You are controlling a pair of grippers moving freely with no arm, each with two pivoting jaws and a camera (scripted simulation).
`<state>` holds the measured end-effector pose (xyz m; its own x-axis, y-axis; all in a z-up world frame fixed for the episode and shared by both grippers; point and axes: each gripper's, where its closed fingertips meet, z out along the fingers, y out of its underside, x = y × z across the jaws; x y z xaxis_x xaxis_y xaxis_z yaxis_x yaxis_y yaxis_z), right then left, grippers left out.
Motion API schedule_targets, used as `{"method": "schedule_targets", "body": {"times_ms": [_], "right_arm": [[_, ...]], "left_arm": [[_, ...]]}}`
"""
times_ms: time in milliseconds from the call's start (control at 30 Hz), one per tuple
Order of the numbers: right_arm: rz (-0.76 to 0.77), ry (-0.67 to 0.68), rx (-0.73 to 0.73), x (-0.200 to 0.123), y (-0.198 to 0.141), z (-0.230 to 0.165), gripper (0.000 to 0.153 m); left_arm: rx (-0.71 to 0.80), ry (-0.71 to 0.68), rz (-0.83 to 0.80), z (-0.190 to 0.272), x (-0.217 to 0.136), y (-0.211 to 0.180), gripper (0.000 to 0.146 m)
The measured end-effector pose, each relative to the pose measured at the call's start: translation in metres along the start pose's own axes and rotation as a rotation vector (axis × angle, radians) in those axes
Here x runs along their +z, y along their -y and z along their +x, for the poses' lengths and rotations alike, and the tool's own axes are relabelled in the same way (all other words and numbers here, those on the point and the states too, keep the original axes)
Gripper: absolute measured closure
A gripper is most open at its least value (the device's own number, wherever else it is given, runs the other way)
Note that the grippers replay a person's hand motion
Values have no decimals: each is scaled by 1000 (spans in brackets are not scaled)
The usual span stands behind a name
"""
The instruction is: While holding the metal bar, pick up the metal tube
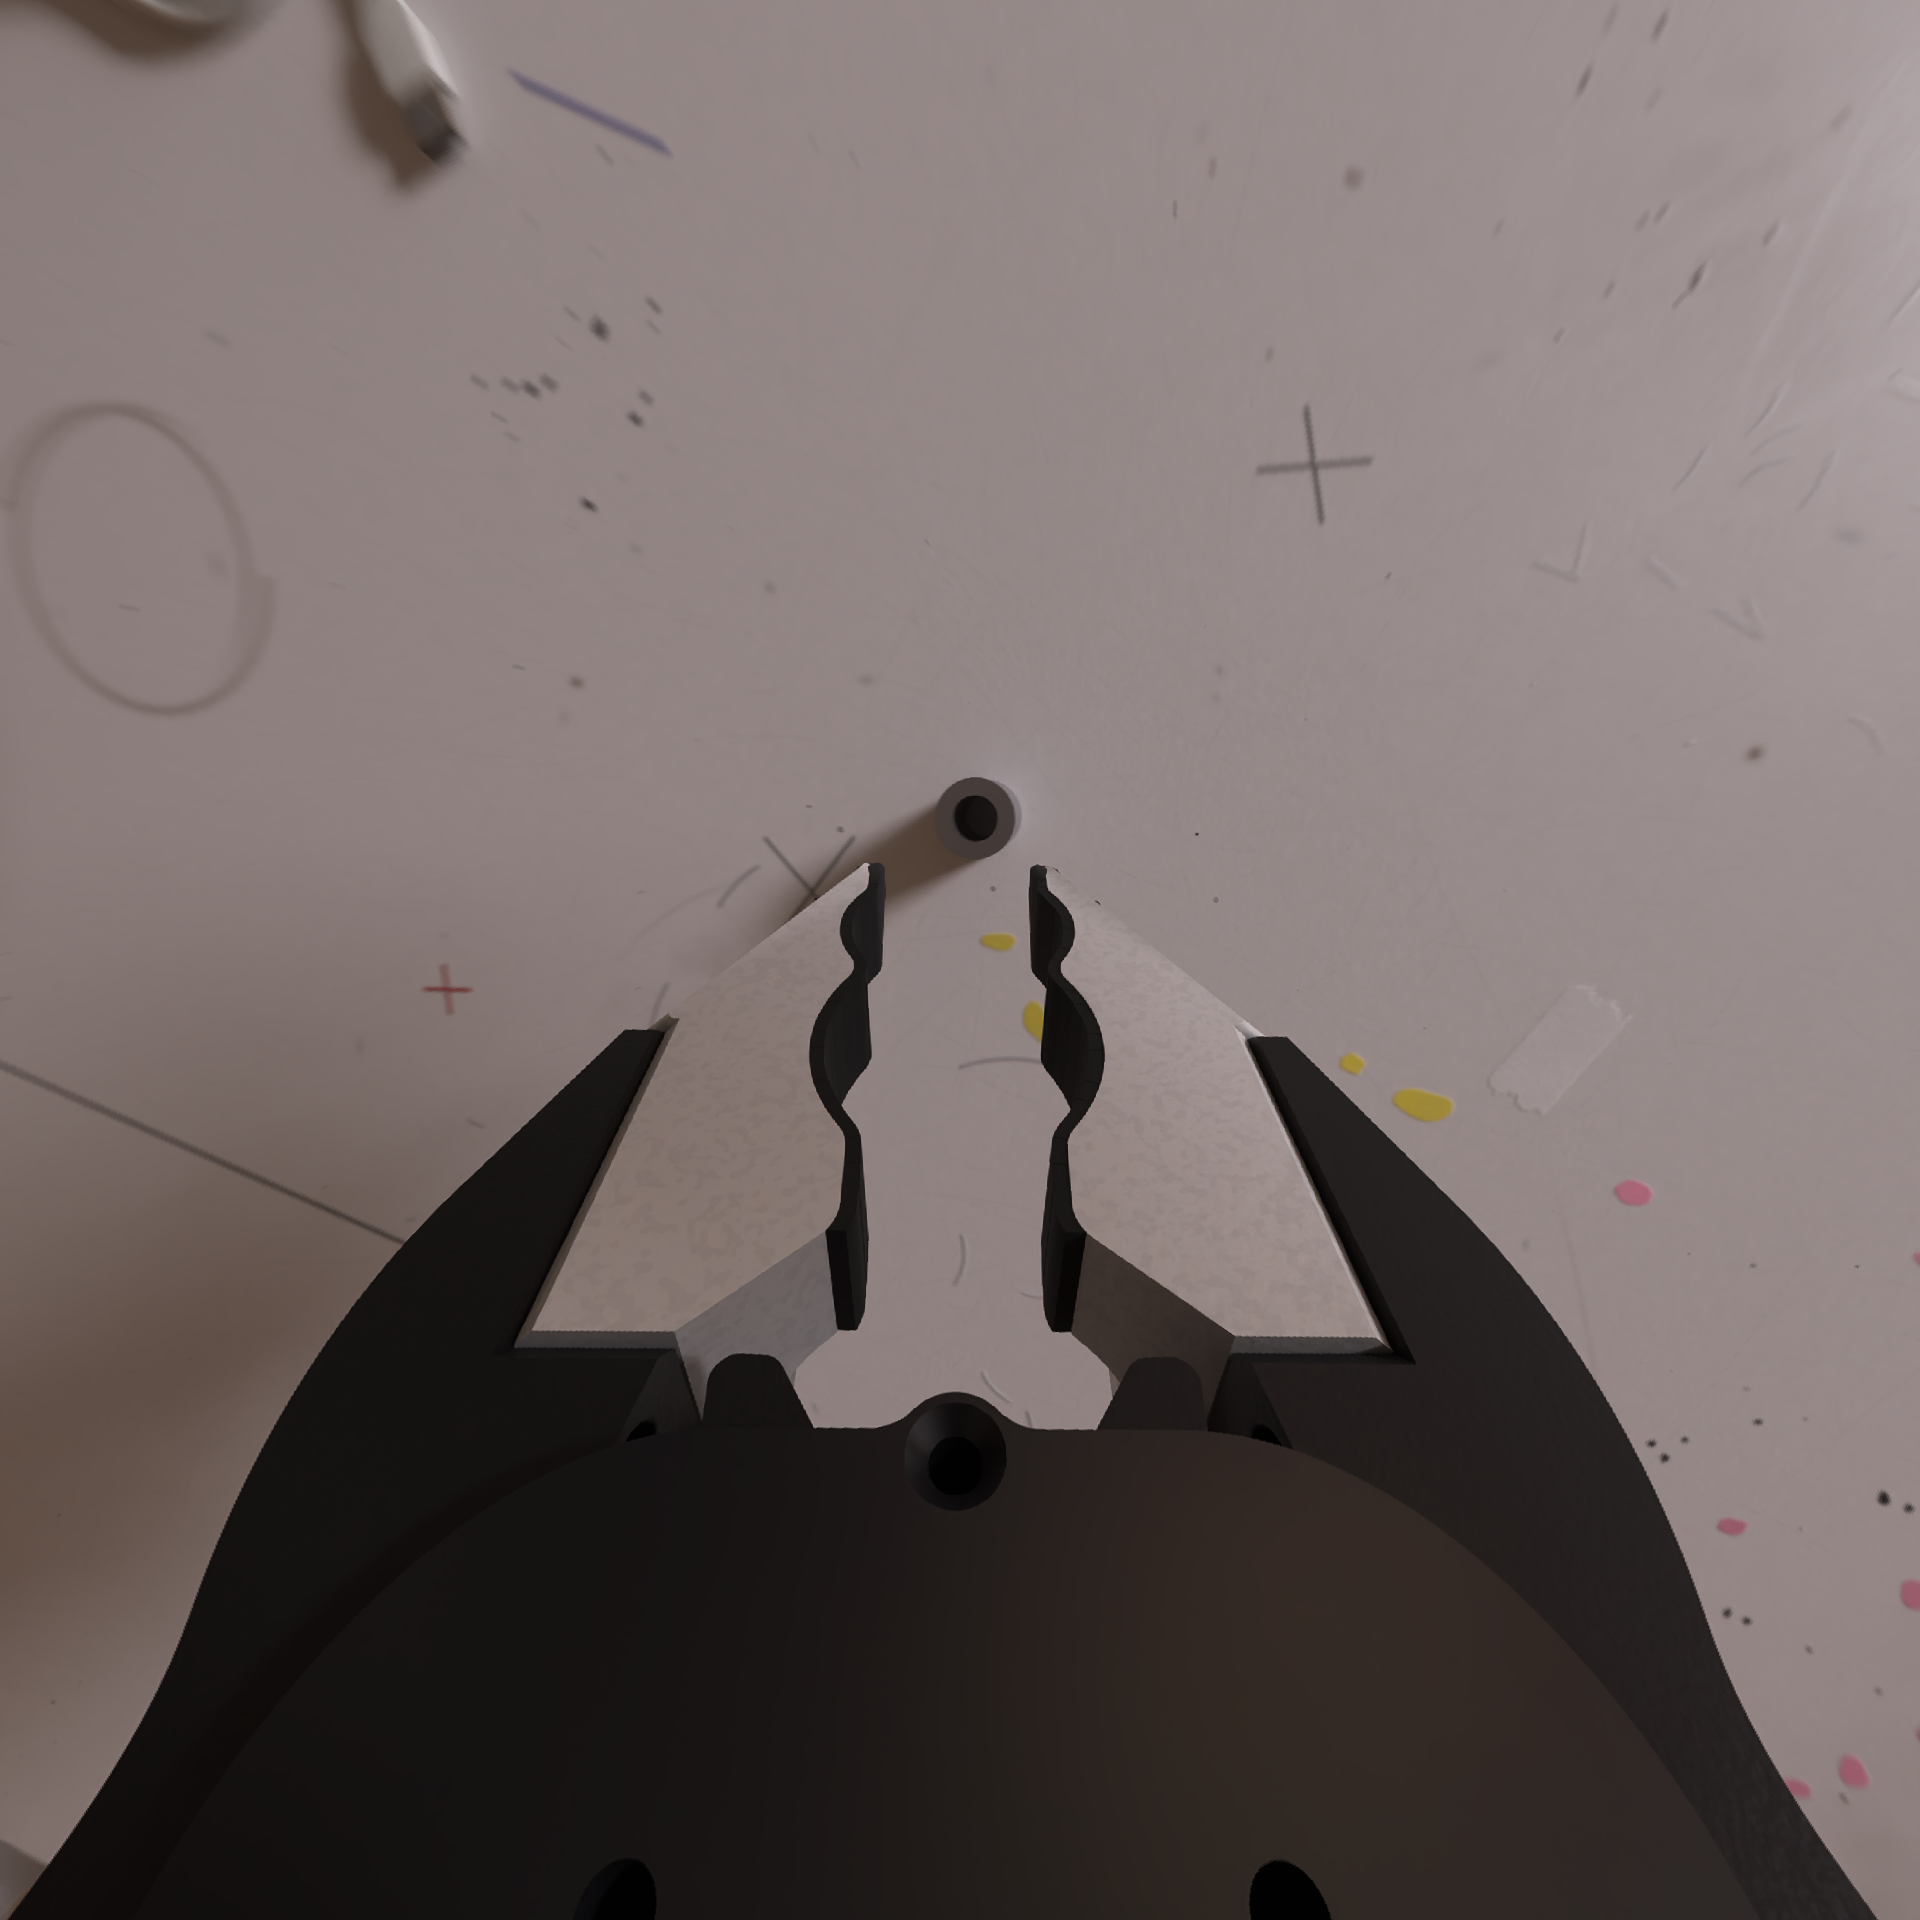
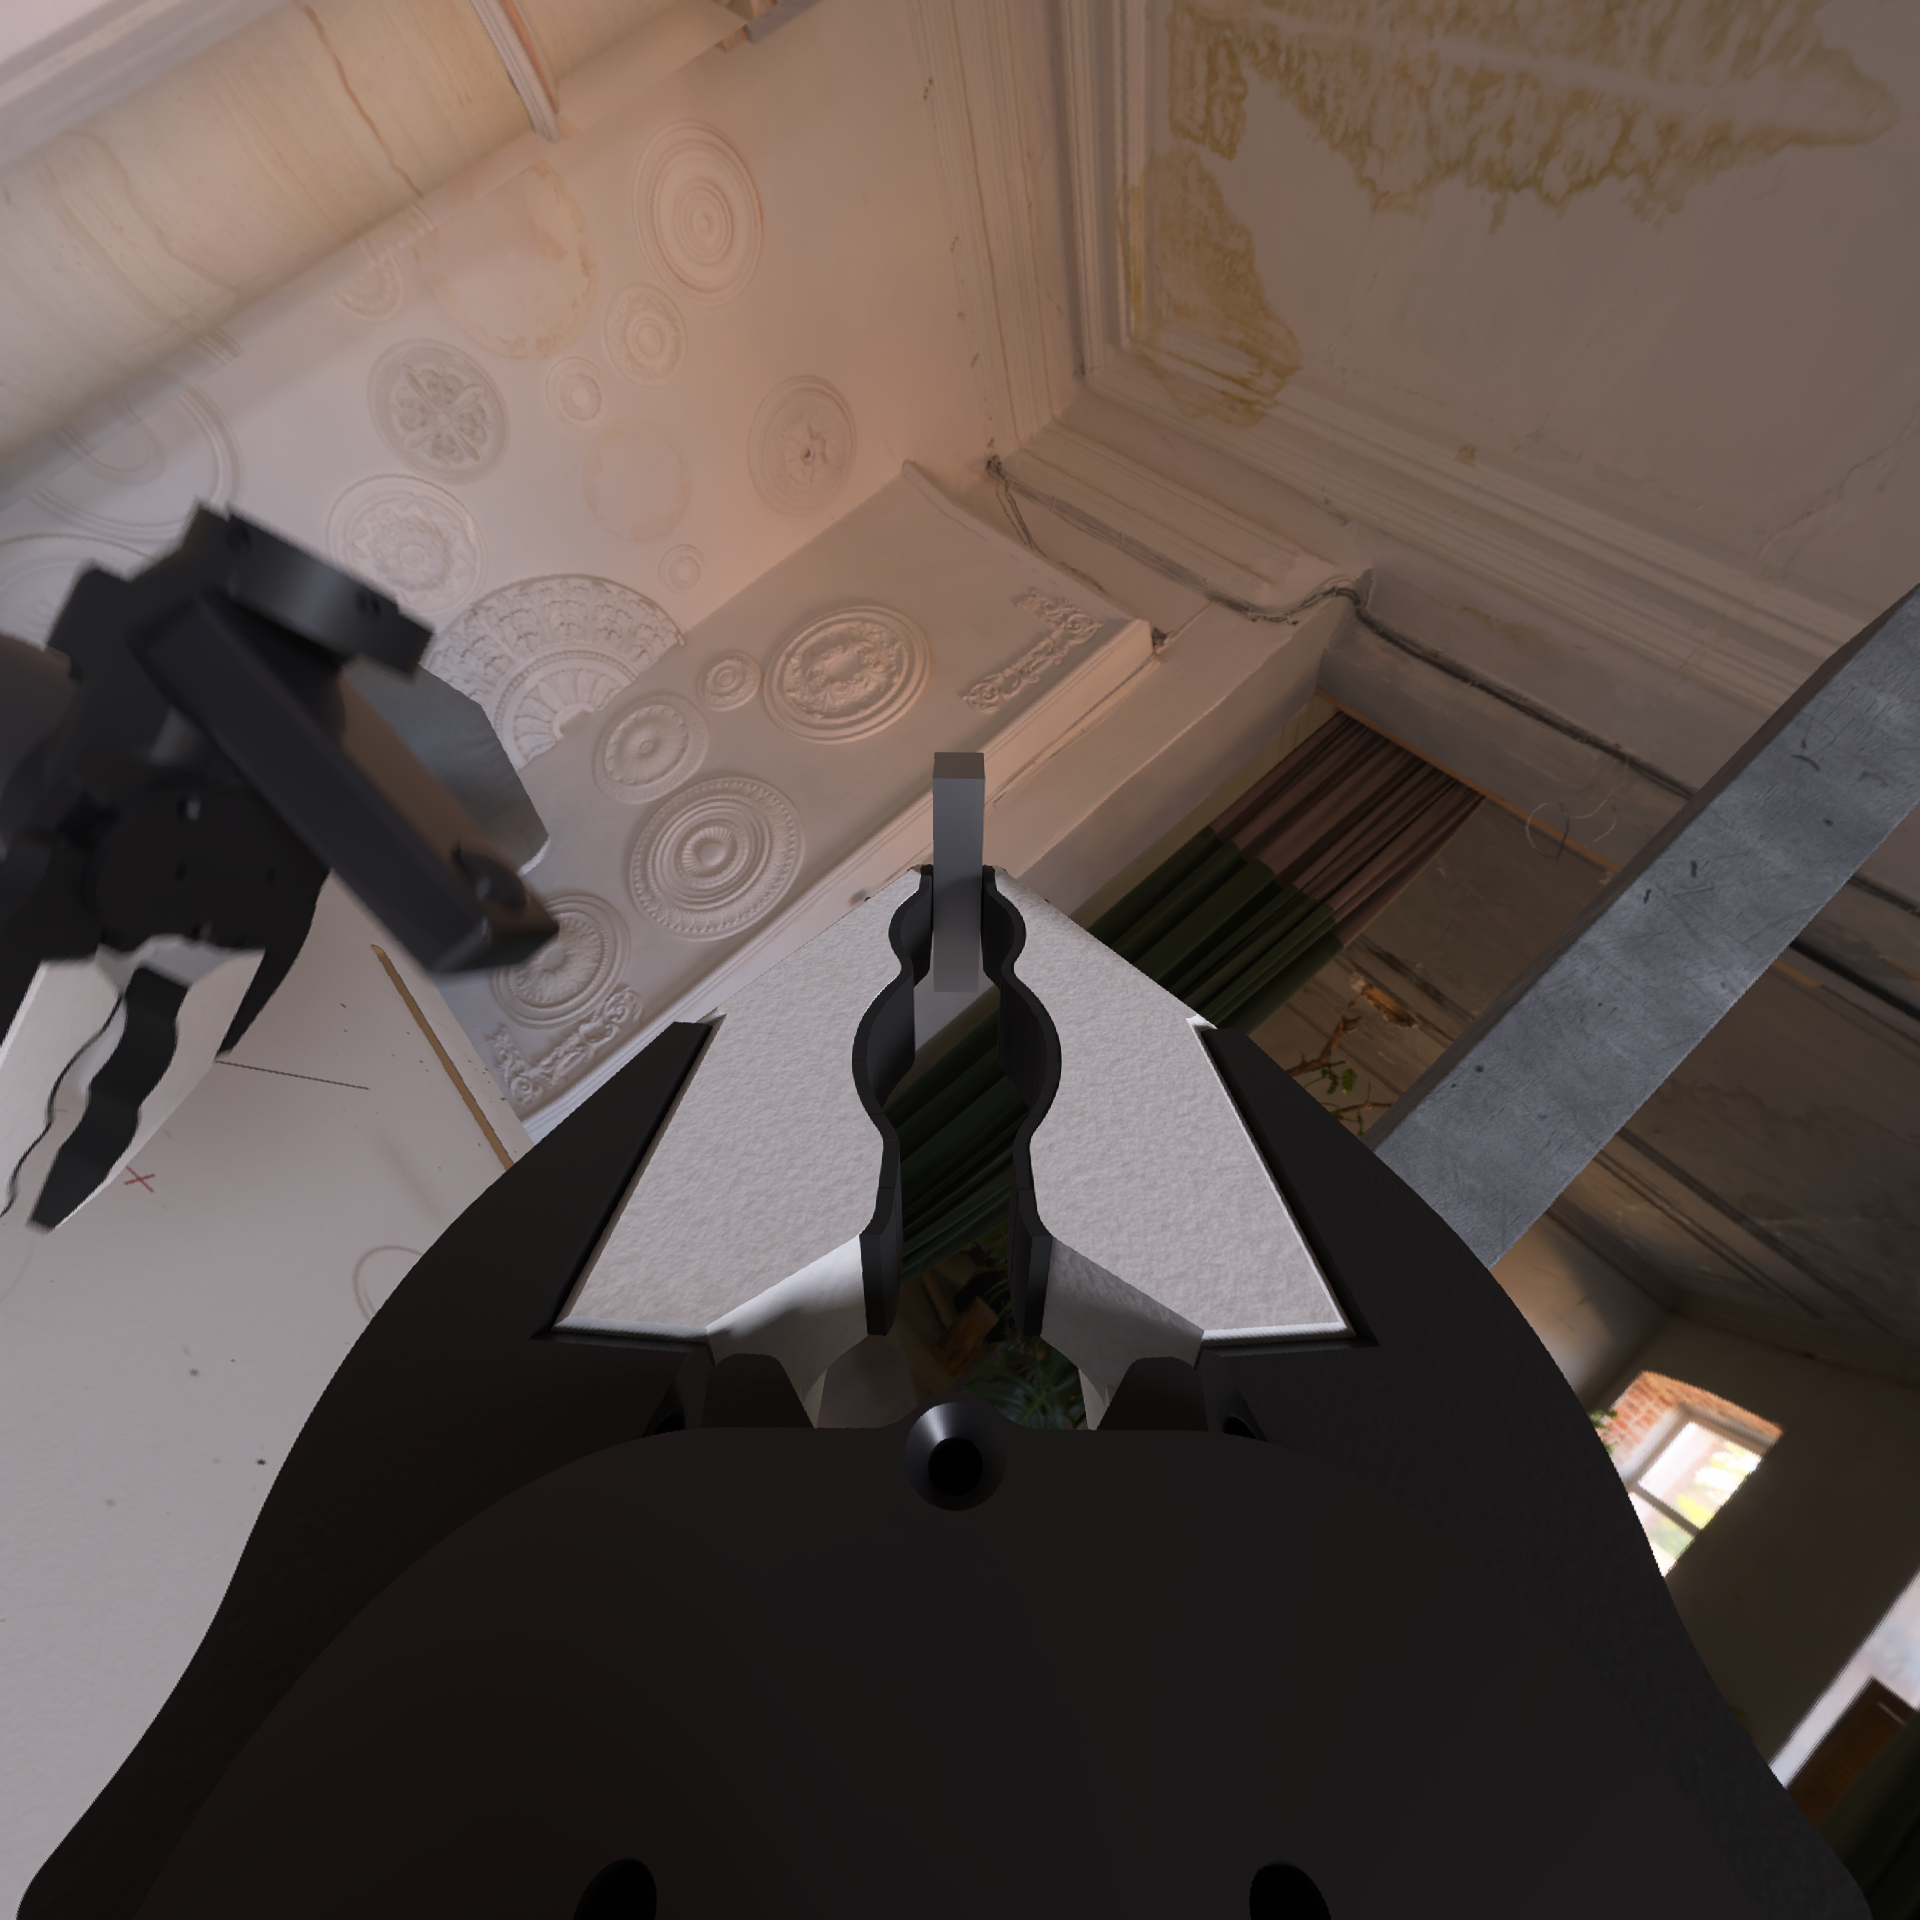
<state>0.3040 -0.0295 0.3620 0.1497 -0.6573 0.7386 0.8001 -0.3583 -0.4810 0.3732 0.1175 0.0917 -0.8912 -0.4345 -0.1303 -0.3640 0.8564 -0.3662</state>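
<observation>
In the left wrist view the metal tube (image 1: 977,818) stands on end on the white table, seen from above as a small grey ring with a dark bore. My left gripper (image 1: 956,873) is open, pointing down, its fingertips just short of the tube. In the right wrist view my right gripper (image 2: 958,883) is shut on the metal bar (image 2: 956,862), a short grey flat bar sticking out past the fingertips and held up in the air. The left gripper (image 2: 73,1174) shows at the left of that view, over the table.
The white table (image 1: 1351,675) bears pen crosses, a drawn circle, scuffs and paint dots. A white cable with a plug (image 1: 416,94) lies at the far left. A grey beam (image 2: 1662,935) crosses the right of the right wrist view, with an ornamented wall behind.
</observation>
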Motion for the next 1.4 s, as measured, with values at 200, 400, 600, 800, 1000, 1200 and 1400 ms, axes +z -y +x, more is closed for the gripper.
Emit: {"method": "schedule_targets", "body": {"times_ms": [200,400,600,800,1000,1200,1400], "right_arm": [[9,-2,-21,-3,4,4,145],[24,1,-21,-6,10,7,145],[15,19,-39,-6,9,4,145],[13,24,-35,-6,8,4,145],[-1,46,-45,-3,5,-3,145],[-14,54,-53,-2,1,-5,145],[-25,62,-42,-2,-4,-5,145]], "left_arm": [[-4,-109,-143,12,52,-2,117],[17,-77,-295,8,69,-26,94],[-50,-105,-299,7,72,-29,103],[-60,-104,-313,8,73,-28,103],[-74,-99,-318,7,74,-25,124],[-148,-187,-302,13,74,-19,124],[-297,-376,-109,21,59,4,124]]}}
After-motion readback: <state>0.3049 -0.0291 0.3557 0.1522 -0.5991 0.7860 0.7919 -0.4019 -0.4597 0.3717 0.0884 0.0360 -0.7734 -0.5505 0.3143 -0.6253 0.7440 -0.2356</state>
